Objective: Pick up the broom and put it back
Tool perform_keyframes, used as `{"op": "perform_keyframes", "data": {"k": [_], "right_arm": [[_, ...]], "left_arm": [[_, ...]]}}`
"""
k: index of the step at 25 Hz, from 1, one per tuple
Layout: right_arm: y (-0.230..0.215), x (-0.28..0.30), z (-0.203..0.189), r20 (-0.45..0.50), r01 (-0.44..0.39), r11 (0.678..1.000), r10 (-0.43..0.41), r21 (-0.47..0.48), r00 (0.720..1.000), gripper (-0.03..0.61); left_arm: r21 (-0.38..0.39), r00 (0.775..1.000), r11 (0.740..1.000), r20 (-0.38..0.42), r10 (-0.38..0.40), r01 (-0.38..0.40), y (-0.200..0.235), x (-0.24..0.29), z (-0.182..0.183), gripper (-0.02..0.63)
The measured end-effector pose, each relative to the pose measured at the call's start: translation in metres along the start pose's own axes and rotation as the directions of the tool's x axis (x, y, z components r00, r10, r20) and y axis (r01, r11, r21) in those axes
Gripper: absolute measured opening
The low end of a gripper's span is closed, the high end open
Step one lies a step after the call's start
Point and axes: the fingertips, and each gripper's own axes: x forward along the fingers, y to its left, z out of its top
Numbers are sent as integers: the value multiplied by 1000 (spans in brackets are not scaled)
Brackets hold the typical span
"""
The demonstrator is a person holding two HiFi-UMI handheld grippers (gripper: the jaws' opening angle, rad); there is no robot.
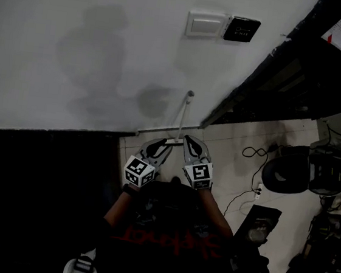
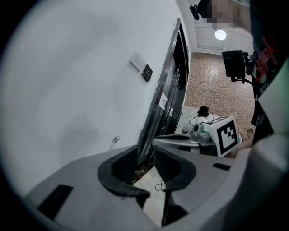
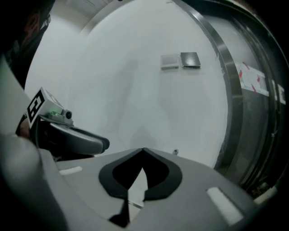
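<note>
The broom (image 1: pixel 183 117) is a thin pale pole that leans upright against the white wall, its top end (image 1: pixel 190 94) resting on the wall. Its lower end is hidden behind my grippers. The pole's top also shows as a small knob in the left gripper view (image 2: pixel 117 139) and in the right gripper view (image 3: pixel 175 152). My left gripper (image 1: pixel 159 142) (image 2: pixel 146 155) is open, with only floor showing in the gap. My right gripper (image 1: pixel 192 140) (image 3: pixel 143 150) is shut with nothing between its tips. Both are held side by side just in front of the broom's foot, apart from it.
A white light switch (image 1: pixel 206 24) and a black panel (image 1: pixel 242 29) sit high on the wall. A dark glass door frame (image 1: pixel 270 71) runs along the right. A black chair (image 1: pixel 285 175) and loose cables (image 1: pixel 254 152) are on the tiled floor at right.
</note>
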Motion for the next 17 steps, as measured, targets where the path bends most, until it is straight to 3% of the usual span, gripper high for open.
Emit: {"op": "perform_keyframes", "data": {"k": [7,17], "right_arm": [[3,-19,-12,-21,24,999,-23,38,999,0],[7,-32,-26,-32,41,996,-39,80,999,0]], "left_arm": [[-18,999,999,-19,38,-38,18,-12,-4,115],[-24,999,1000,-40,4,-5,-5,-15,-16,114]]}}
